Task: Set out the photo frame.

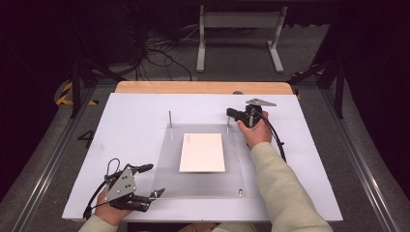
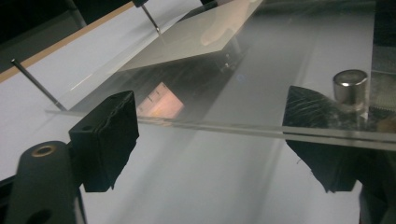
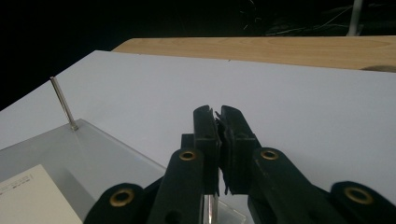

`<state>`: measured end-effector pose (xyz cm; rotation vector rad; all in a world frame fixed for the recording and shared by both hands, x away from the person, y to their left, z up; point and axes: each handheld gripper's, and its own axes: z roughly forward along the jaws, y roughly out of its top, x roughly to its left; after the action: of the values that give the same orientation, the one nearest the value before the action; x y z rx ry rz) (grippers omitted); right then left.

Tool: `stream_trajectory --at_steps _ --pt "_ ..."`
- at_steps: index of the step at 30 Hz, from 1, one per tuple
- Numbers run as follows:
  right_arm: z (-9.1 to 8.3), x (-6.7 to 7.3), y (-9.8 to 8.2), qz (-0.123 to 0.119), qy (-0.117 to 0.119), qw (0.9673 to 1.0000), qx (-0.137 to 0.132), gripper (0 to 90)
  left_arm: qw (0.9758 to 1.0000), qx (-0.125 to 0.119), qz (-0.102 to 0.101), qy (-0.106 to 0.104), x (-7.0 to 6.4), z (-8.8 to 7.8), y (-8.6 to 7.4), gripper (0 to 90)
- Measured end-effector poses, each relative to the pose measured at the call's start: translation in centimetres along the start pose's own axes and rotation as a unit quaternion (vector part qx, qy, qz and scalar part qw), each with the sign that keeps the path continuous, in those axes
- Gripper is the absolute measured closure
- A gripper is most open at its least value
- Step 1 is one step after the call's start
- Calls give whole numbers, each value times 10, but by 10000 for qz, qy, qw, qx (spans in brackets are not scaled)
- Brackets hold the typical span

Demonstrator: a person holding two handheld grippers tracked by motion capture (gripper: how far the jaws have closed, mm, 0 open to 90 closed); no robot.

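Note:
A clear acrylic plate (image 1: 164, 179) lies on the white table (image 1: 121, 125) with a white card (image 1: 202, 152) on it. At the plate's front left corner my left gripper (image 1: 151, 181) is open; in the left gripper view the plate's edge (image 2: 210, 127) runs across between the wide-apart jaws of the left gripper (image 2: 210, 107), and the pads are clear of it. My right gripper (image 1: 229, 113) sits at the plate's far right corner. Its jaws are shut at the top of a thin metal pin (image 3: 213, 210), which rises into the seam between the pads of the right gripper (image 3: 218, 112).
Another upright pin (image 1: 170, 119) stands at the plate's far left corner. A short metal stud (image 1: 240, 192) marks the front right corner. A wooden strip (image 1: 203, 87) borders the table's far edge, with a grey frame (image 1: 239, 34) and cables on the floor beyond.

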<state>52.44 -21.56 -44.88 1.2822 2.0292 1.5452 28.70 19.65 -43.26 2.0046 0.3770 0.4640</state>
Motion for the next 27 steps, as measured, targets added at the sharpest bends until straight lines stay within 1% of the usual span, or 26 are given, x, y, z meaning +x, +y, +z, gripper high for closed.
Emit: stream_trajectory --at_steps 1,2,3,4,5,6,8,9,10,11,12,13,14,15,16,17,19,21,24,26,27 --pt "0 0 0 9 -1 10000 0 858 10000 -38 34 -47 -1 1 0 223" --pt "0 0 0 22 9 10000 -1 858 10000 -62 37 -16 -3 2 1 234" --pt "0 -1 -1 34 29 10000 0 857 9998 -43 153 106 -5 3 2 241" --pt "0 -1 -1 34 29 10000 0 857 9998 -43 153 106 -5 3 2 255" --pt "0 -1 -1 58 43 10000 13 857 9996 -74 205 179 -6 4 2 279" --pt "0 -1 -1 57 46 10000 14 857 9992 -118 316 231 -7 4 3 300" --pt "0 -1 -1 78 51 10000 17 856 9986 -197 388 291 -10 4 4 359" --pt "0 -1 -1 78 51 10000 17 856 9986 -197 388 291 -10 4 4 395" --pt "0 -1 -2 80 36 10000 14 855 9982 -249 424 329 -10 4 4 395" --pt "1 -1 -2 92 33 10000 22 854 9977 -283 469 404 -11 3 5 428" --pt "1 -1 -3 96 32 9999 43 852 9974 -267 496 450 -12 3 6 451" --pt "3 0 -4 94 25 9999 128 851 9968 -288 552 497 -12 2 6 472" --pt "4 0 -6 40 9 9999 155 851 9965 -300 585 522 -13 2 7 489" --pt "5 1 -7 42 -4 9999 161 851 9958 -303 619 594 -14 1 8 505" --pt "5 1 -7 47 -18 9998 173 851 9952 -324 638 664 -15 0 9 524" --pt "5 1 -6 58 -19 9998 193 851 9952 -332 619 676 -15 0 10 538" --pt "5 1 -5 38 -25 9997 236 851 9954 -322 601 670 -14 0 11 541" --pt "6 1 -4 85 -35 9996 274 850 9955 -321 595 671 -14 0 11 541" --pt "5 2 -1 94 -31 9993 357 843 9956 -303 579 668 -14 -1 12 541" --pt "4 1 1 121 14 9992 374 825 9956 -279 597 663 -13 -1 12 541" --pt "2 0 1 130 11 9992 390 795 9957 -278 590 663 -13 -1 13 541"
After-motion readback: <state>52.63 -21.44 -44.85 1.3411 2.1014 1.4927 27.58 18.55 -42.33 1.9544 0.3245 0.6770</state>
